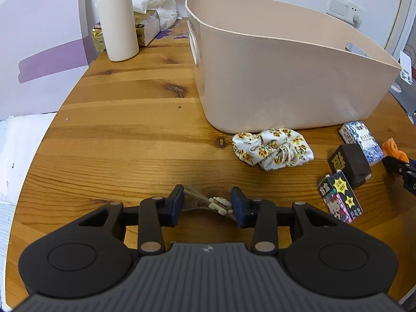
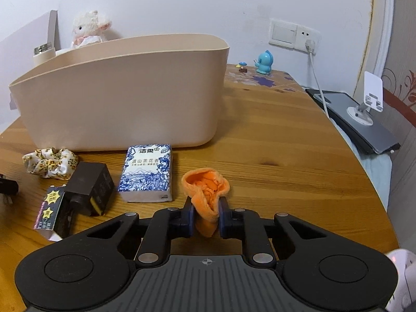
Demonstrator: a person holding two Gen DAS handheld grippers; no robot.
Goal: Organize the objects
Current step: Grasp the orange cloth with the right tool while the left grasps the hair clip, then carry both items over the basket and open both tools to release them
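A beige plastic bin stands on the wooden table; it also shows in the right wrist view. My left gripper is open, its jaws around a small pale beaded hair clip lying on the table. My right gripper is shut on an orange cloth. In front of the bin lie a floral scrunchie, a blue-white tissue pack, a dark brown box and a black cartoon box.
A white thermos, tissue box and plush toy stand at the table's back left. A blue bird figure, a wall socket with cable and a phone stand on a grey tablet are at the right.
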